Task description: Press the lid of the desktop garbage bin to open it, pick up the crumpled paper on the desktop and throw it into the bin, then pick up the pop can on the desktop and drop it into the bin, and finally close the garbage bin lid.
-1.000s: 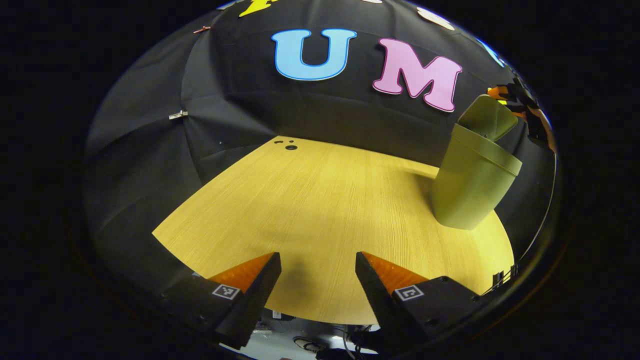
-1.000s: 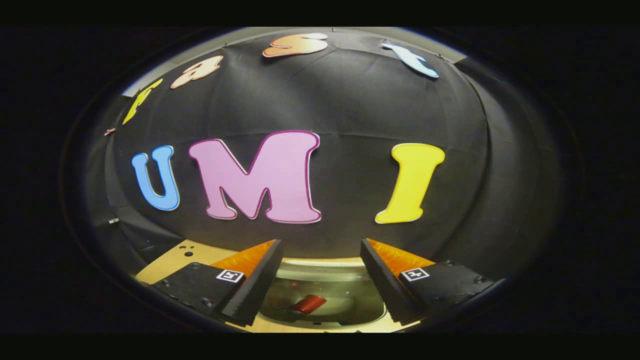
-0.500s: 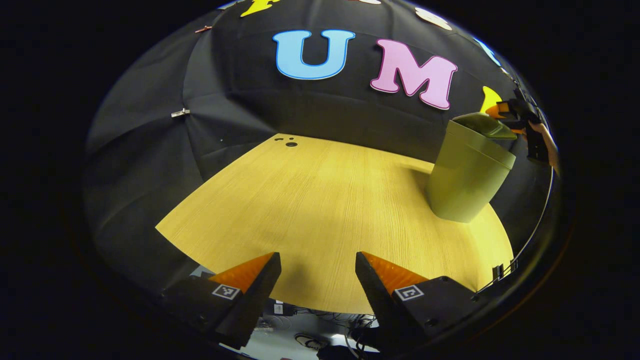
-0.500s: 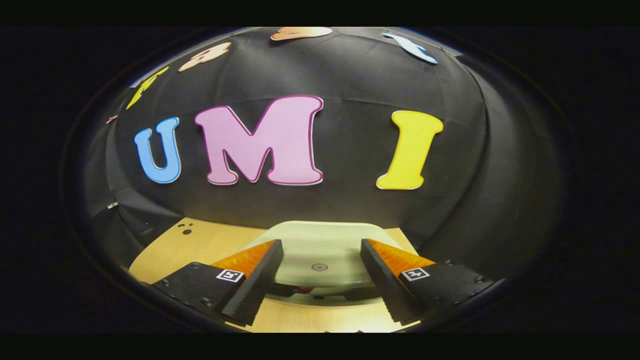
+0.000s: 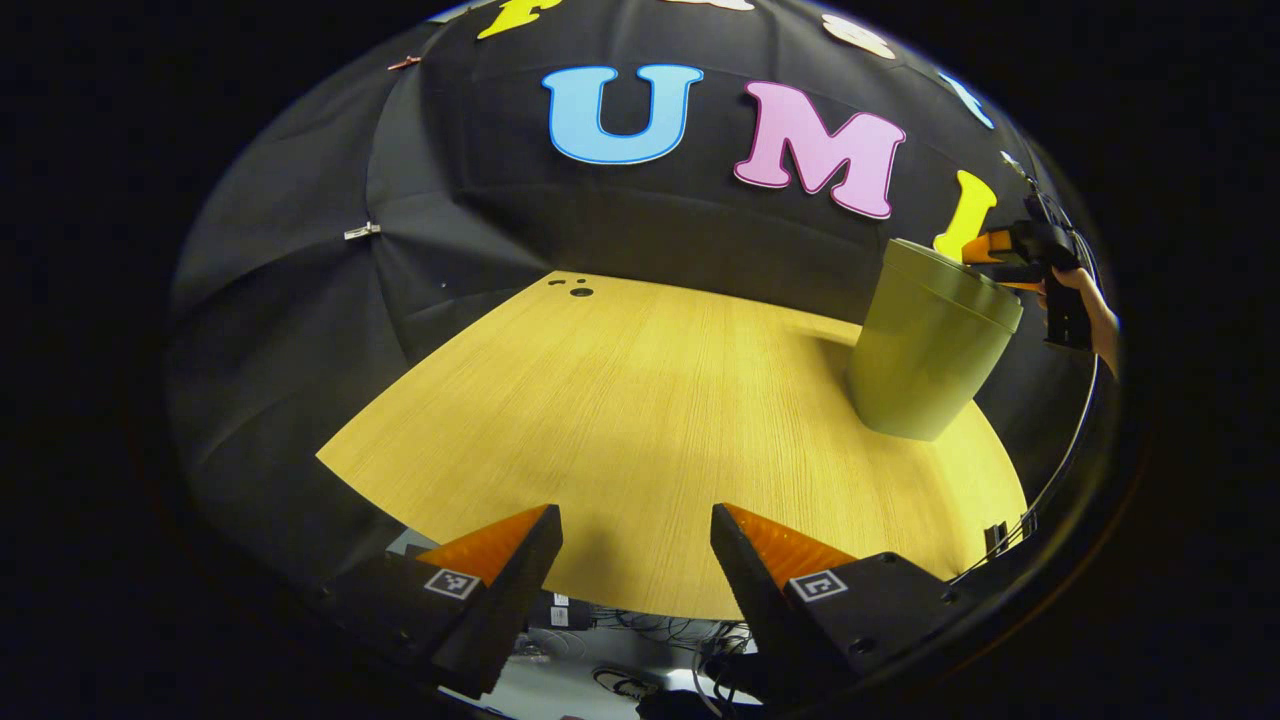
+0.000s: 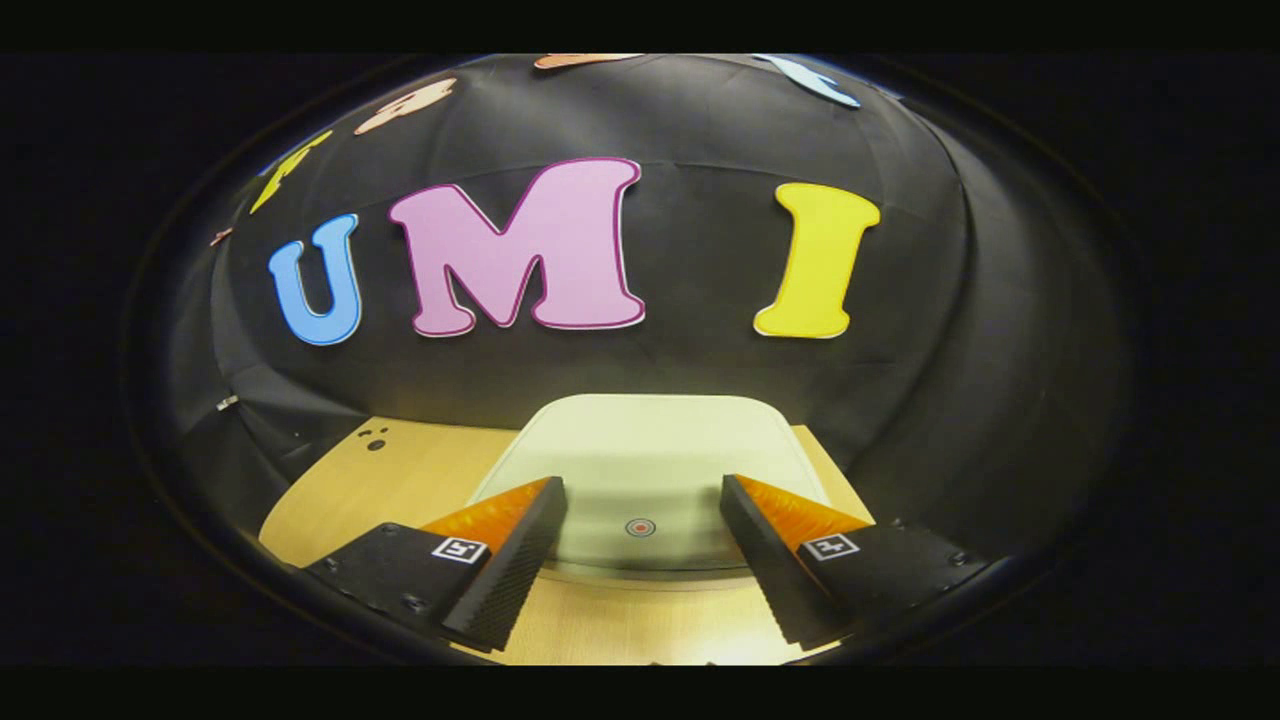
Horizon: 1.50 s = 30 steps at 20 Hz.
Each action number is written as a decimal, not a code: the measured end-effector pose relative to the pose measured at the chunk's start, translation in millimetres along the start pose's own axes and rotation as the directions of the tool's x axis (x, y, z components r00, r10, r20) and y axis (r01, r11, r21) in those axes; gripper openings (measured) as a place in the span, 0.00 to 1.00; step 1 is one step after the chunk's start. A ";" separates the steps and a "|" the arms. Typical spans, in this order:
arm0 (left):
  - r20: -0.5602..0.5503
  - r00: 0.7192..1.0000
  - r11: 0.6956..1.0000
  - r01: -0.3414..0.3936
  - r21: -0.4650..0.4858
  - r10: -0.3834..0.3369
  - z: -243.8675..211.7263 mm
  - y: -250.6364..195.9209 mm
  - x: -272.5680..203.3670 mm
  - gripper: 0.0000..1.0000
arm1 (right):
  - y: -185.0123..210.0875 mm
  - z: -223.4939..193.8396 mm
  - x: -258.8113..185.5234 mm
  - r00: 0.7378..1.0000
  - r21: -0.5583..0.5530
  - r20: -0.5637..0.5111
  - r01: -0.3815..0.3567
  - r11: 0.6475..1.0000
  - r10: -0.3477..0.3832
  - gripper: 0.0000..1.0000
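The left gripper is seen in the left gripper view with its jaws spread wide apart; nothing is held between them, and only the near edge of the wooden desktop lies in the gap, well below the fingers. The right gripper is likewise seen in the right gripper view with its jaws parted wide and nothing clamped between them. Its fingers are positioned low over the front part of the garbage bin lid, which lies flat and closed on the bin; whether the fingertips touch the lid cannot be told from this view. A small round red mark on the lid is framed in the gap between the two fingers. The whole garbage bin is shown in the left gripper view as an olive-green tapered container standing upright at the far right of the desktop, with its lid down. At the bin's upper right rim in that view, the right gripper is seen from outside, held by a hand, at the level of the lid. A small cluster of dark holes is seen at the far left corner of the desktop, and the same holes appear left of the bin in the right gripper view. Cables on the floor are visible past the near desktop edge in the left gripper view.
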<state>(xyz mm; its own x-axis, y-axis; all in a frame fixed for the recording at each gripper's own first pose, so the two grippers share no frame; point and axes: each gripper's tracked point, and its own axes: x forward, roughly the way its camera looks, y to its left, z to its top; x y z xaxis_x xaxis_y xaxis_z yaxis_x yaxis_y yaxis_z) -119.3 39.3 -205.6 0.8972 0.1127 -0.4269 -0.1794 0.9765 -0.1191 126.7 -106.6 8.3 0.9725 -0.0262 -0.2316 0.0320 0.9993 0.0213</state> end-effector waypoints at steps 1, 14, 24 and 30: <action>0.000 1.000 1.000 -0.001 0.000 0.001 -0.1 -1.2 -0.4 0.96 | -0.2 0.4 0.3 1.000 0.003 -0.002 -0.003 1.000 0.003 0.98; 0.016 1.000 1.000 0.008 -0.002 -0.008 6.2 -14.5 3.6 0.96 | 6.3 -6.8 2.6 0.999 -0.010 -0.018 -0.037 0.999 0.037 0.99; 0.039 0.998 0.998 0.051 0.021 -0.052 22.5 -24.3 11.4 0.96 | 5.9 11.8 -23.7 0.995 -0.066 0.090 -0.028 0.997 0.034 0.98; 0.102 0.990 0.996 0.091 0.021 -0.093 59.6 -26.8 13.4 0.96 | 0.5 22.3 -76.8 0.989 -0.001 0.146 -0.017 1.000 0.017 0.98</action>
<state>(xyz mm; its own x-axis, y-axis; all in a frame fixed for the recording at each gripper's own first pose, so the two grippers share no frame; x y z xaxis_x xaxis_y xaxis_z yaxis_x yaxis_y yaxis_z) -78.4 25.6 -154.7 0.9465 0.0396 -0.3203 -0.0882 0.9864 -0.1388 57.2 -104.8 47.8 0.9962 -0.0131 -0.0865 0.0152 0.9996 0.0243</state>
